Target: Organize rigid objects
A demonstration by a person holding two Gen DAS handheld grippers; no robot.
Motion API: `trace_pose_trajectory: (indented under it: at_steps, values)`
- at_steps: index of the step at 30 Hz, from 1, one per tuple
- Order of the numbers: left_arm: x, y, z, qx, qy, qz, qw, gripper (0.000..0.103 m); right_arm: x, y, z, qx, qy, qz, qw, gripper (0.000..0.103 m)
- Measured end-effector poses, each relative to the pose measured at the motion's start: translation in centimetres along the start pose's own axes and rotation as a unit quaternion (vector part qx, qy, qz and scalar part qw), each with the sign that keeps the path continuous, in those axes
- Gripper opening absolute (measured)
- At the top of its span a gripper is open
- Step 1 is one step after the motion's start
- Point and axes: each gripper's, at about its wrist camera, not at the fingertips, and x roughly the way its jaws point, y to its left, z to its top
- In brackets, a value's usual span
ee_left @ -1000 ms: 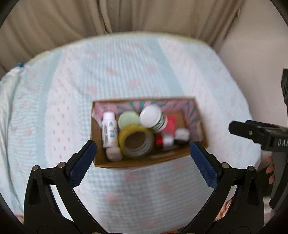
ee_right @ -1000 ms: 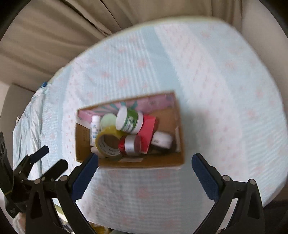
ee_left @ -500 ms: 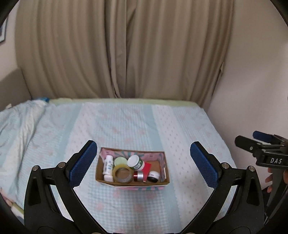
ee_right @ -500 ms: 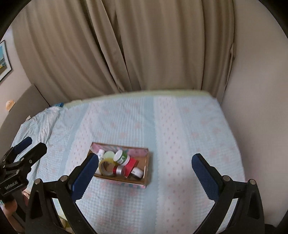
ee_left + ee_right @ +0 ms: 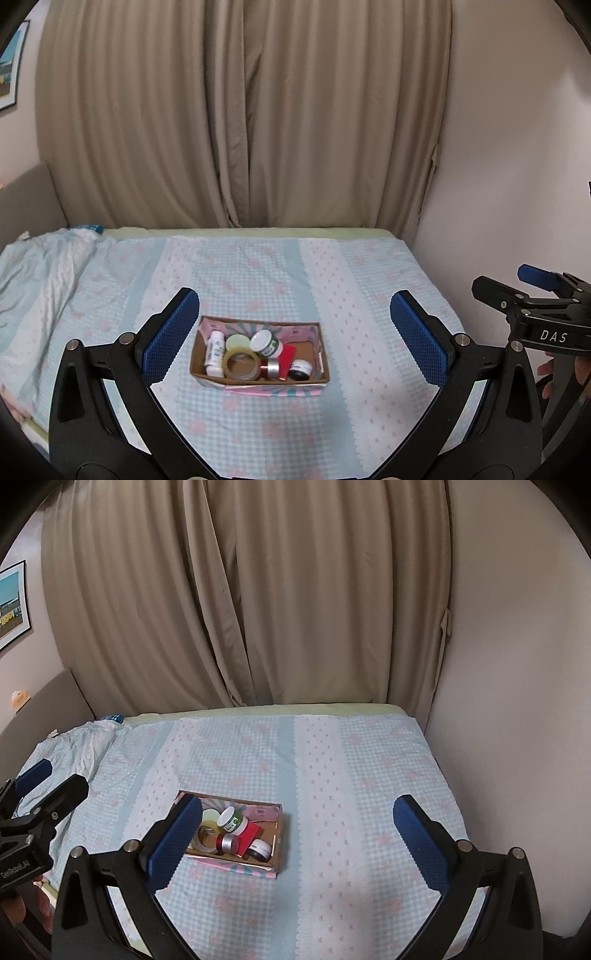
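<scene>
On the bed: a light blue checked bedspread (image 5: 258, 280) with pink flowers and white dotted stripes, pretty smooth in the middle, bunched up at the far left.
Room: beige curtains (image 5: 243, 110) hang closed behind the bed, a plain pale wall (image 5: 517, 147) runs down the right side, and a framed picture (image 5: 11, 605) sits on the left wall.
Headboard-ish thing: a grey padded panel (image 5: 44, 701) at the far left, can't tell exactly what it is.
Box: a small open cardboard box (image 5: 320, 354) sits flat on the bedspread near the middle, toward the near edge.
Box contents: a white bottle (image 5: 215, 353) at the left end, a roll of clear tape (image 5: 241, 365) beside it, a green-labelled jar with a white lid (image 5: 266, 342) lying tipped over, a red and silver jar (image 5: 269, 367), a red flat thing (image 5: 287, 360), and a dark jar with a white label (image 5: 301, 368) at the right end. All piled loosely and touching.
Left gripper (image 5: 295, 338): hovers above the near edge of the bed, pointing at the box, blue pads spread wide with nothing between them.
Right gripper (image 5: 299, 840): hovers just as high, off to the right of the left one, pads also spread wide and holding nothing; the box sits by its left pad in the right wrist view.
Hand: fingertips (image 5: 550, 369) of the person show at the right edge, under the right gripper's body.
</scene>
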Motion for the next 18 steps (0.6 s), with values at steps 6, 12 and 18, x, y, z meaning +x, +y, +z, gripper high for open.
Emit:
trace_pose_trajectory:
  at_steps: [6, 12, 18]
  values:
    - [-0.47, -0.06, 0.03, 0.000, -0.002, 0.001, 1.0000, 0.103, -0.50, 0.05, 0.07, -0.002, -0.007, 0.000, 1.000, 0.103]
    - [-0.74, -0.01, 0.34, 0.003, -0.008, 0.004, 1.0000, 0.103, -0.69, -0.14, 0.16, 0.000, -0.012, 0.000, 1.000, 0.103]
    - [-0.60, -0.07, 0.49, 0.006, -0.007, -0.003, 1.0000, 0.103, -0.91, -0.18, 0.23, 0.005, -0.017, -0.001, 1.000, 0.103]
